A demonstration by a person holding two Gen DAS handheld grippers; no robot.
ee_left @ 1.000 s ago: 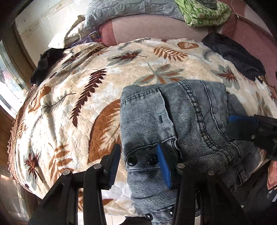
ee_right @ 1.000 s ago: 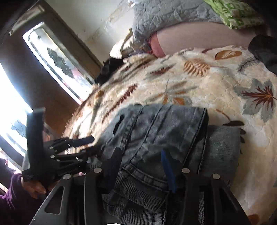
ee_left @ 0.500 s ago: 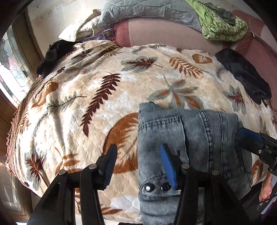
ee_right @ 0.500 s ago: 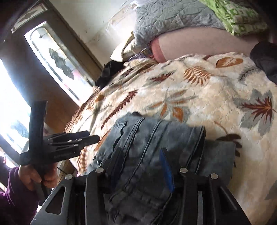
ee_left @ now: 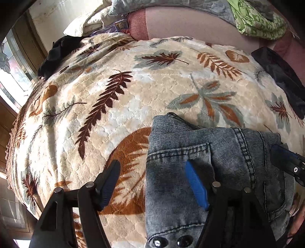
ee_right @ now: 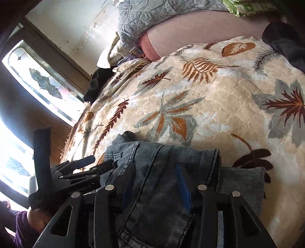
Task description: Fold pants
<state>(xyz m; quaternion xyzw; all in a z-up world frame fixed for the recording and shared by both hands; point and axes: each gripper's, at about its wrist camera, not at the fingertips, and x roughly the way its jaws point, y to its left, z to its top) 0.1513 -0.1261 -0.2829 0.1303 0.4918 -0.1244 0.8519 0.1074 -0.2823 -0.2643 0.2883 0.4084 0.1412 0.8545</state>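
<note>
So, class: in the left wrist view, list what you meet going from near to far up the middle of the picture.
Folded grey-blue denim pants → cream plush blanket with leaf print → pink cushioned backrest → grey quilted cover.

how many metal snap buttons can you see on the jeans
2. Both shiny metal snap buttons sit side by side on the folded grey-blue denim jeans, at the bottom edge of the left wrist view: one left, one right. More may be hidden under the folds.

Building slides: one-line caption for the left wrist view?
Open left gripper over folded jeans on a leaf-print blanket.
</note>
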